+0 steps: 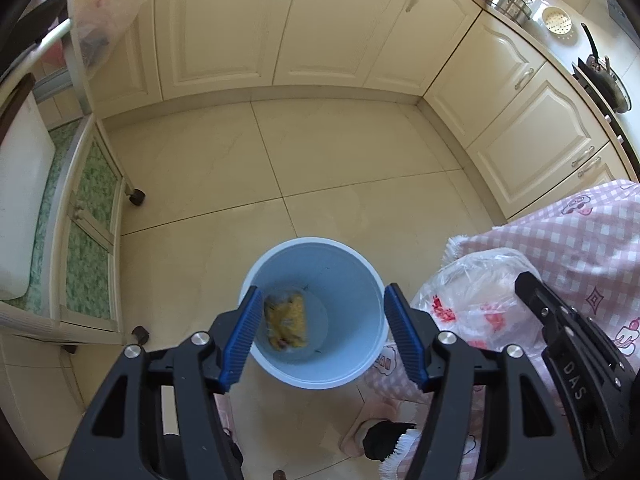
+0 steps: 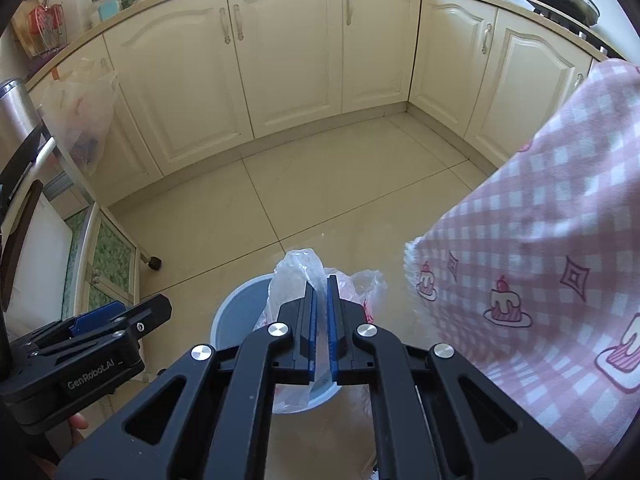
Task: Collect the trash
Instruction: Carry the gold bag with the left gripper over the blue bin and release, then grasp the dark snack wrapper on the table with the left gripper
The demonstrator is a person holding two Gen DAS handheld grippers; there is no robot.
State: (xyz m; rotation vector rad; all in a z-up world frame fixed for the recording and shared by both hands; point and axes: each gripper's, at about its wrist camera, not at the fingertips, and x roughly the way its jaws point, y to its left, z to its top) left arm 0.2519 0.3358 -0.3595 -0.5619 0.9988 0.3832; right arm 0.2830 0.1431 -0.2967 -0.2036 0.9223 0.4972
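Left hand-held gripper (image 1: 320, 336), lower centre of frame: pads spread wide, nothing between them, directly above blue bin (image 1: 352, 276) on tiled floor (image 1: 320, 152). Yellow trash (image 1: 286, 322) lies at bin bottom, blurred. Right hand-held gripper (image 2: 322, 320), lower centre: pads nearly closed, pinching clear plastic bag (image 2: 294, 276) w/ red print, held over bin rim (image 2: 230, 304). Pink checked cloth (image 2: 540, 240) at right edge. Cream cabinets (image 2: 288, 60) across top; 2nd bag (image 2: 80, 116) hangs upper left.
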